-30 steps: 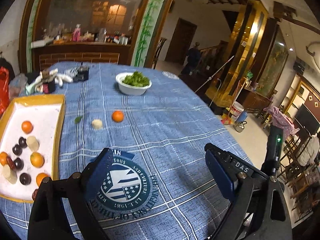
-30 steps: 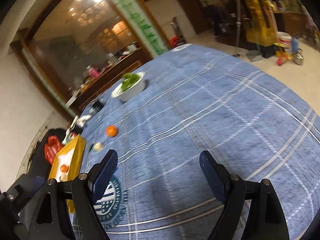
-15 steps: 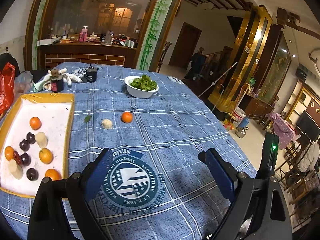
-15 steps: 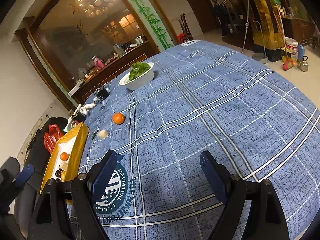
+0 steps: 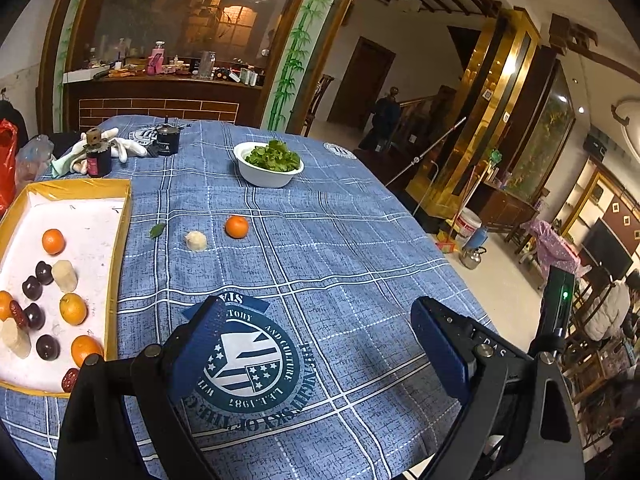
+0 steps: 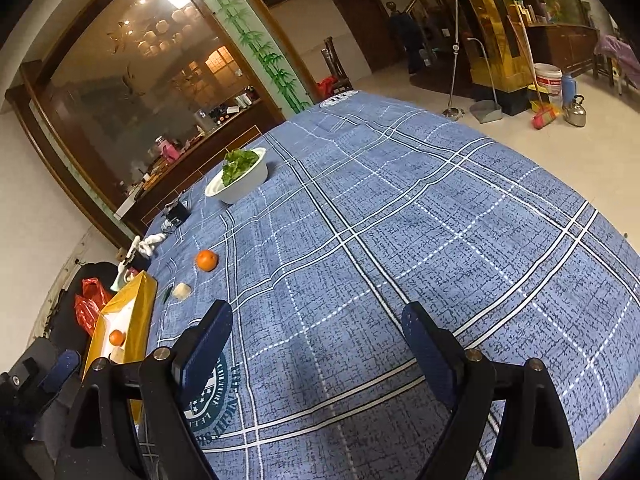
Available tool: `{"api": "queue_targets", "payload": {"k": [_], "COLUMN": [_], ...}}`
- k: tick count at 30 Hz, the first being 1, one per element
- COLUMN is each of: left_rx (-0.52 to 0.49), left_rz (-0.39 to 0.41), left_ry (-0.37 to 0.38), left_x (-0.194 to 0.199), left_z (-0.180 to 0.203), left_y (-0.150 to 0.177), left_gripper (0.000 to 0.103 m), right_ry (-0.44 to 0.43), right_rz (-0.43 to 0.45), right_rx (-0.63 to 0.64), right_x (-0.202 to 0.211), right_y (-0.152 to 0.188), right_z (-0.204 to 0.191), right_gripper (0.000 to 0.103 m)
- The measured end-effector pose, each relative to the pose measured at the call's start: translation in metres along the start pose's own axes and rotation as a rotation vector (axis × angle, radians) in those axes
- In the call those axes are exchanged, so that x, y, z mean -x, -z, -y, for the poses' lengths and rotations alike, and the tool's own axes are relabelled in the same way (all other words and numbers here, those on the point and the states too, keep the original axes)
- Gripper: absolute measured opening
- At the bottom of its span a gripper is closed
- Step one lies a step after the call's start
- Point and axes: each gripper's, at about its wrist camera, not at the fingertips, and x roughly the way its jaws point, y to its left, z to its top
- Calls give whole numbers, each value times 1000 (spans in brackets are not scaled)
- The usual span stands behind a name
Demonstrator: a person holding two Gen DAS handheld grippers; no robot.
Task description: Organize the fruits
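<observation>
An orange [image 5: 236,227] [image 6: 207,260] and a pale peeled piece of fruit [image 5: 195,241] [image 6: 181,291] lie loose on the blue checked tablecloth, with a small green leaf [image 5: 157,231] beside them. A yellow-rimmed tray [image 5: 120,240] [image 6: 140,320] at the left holds several oranges, dark plums, pale pieces and red dates. My left gripper [image 5: 320,344] hovers open over the cloth's round emblem, nothing between its blue pads. My right gripper [image 6: 316,344] is also open and empty above bare cloth, well short of the loose fruit.
A white bowl of greens [image 5: 269,168] [image 6: 239,178] stands beyond the fruit. Dark jars [image 5: 98,156], white gloves and a red bag [image 6: 90,304] crowd the far left corner. The table edge drops away at the right toward the floor with buckets and a kettle [image 6: 575,111].
The right wrist view has swung from a blurred tilt to a steadier look across the table. The left view shifted slightly, showing more of the tray. Both grippers stayed open.
</observation>
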Motion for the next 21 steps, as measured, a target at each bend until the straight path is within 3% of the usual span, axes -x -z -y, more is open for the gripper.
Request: {"api": "queue_targets", "payload": {"k": [8, 21], "left_rx": [46, 79], "left_rz": [-26, 19], "left_ry": [1, 23], "left_x": [2, 25], "left_z": [-14, -27], "left_y": [7, 11], "left_gripper": [93, 93], "right_ry": [5, -2], "right_rz": [10, 12], "right_rx": [64, 148], "right_x": [8, 18], "right_y": [10, 22], "right_z": [-20, -50], "right_gripper": [91, 91]}}
